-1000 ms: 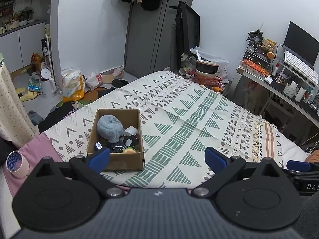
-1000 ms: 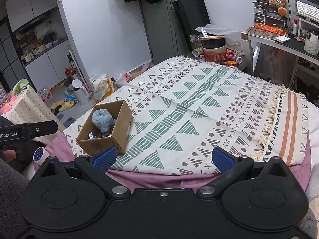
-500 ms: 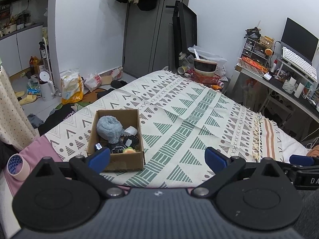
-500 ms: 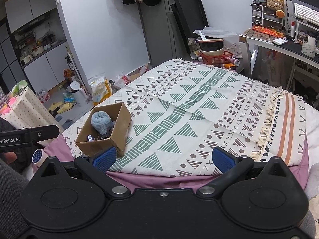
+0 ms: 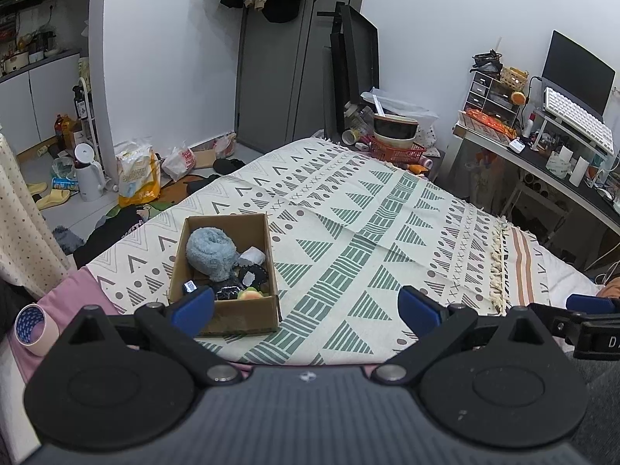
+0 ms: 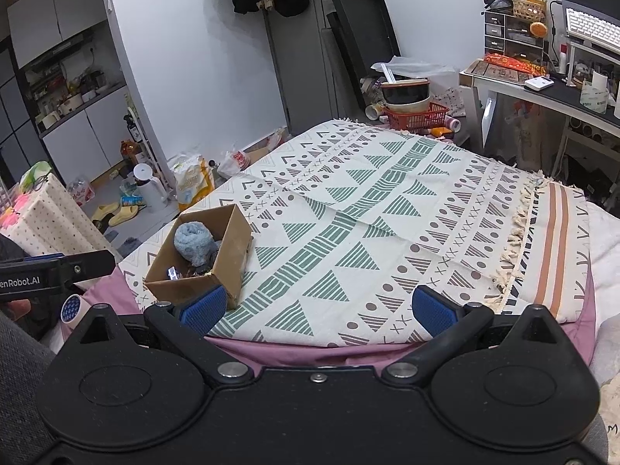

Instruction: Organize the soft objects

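An open cardboard box (image 5: 226, 316) (image 6: 232, 248) sits on the patterned bedspread (image 5: 348, 232) (image 6: 368, 213) near the bed's left front corner. Inside lie a rolled light-blue fluffy cloth (image 5: 211, 252) (image 6: 193, 242), a small white item (image 5: 252, 257), dark soft pieces (image 5: 252, 273) and a yellow-green toy (image 5: 250, 293). My left gripper (image 5: 306, 306) hangs open above the bed's near edge, its left fingertip over the box's front wall. My right gripper (image 6: 316, 304) is open too, near the box's front right corner. Neither holds anything.
A roll of tape (image 5: 33, 323) (image 6: 71, 310) lies on the pink sheet at the left. The floor at the left holds bags (image 5: 137, 176), a white kettle (image 5: 88, 172) and slippers. A red basket with bowls (image 5: 397, 143) stands past the bed; a cluttered desk (image 5: 542, 162) runs along the right.
Both grippers have drawn back and up slightly, so the bed and box look a little further away. Nothing was grasped or released.
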`<state>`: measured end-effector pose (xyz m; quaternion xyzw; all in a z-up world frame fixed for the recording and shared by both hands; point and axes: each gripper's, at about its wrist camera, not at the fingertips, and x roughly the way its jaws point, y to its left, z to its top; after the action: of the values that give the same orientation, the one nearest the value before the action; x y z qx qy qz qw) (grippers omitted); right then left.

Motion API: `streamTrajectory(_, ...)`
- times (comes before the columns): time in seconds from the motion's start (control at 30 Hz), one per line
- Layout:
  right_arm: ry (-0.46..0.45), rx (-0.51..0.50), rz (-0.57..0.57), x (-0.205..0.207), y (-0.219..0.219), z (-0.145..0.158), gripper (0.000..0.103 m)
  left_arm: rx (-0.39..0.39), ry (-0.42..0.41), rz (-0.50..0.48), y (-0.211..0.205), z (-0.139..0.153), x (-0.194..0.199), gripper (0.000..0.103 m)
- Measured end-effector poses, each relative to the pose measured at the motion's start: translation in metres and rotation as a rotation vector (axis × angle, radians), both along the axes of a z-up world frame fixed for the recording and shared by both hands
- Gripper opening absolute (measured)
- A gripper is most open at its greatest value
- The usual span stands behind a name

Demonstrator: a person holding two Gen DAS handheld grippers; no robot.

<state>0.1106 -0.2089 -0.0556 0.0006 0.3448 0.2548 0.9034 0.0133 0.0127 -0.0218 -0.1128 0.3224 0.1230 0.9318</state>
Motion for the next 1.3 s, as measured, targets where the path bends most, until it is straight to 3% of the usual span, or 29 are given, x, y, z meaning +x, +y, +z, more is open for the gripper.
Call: streamTrajectory(1.3,-0.006,-0.006,-0.018,0.0006,-0.002,0.0019,0.103,0.018,0.003,-0.011,-0.002,0.001,0.0025,0.1)
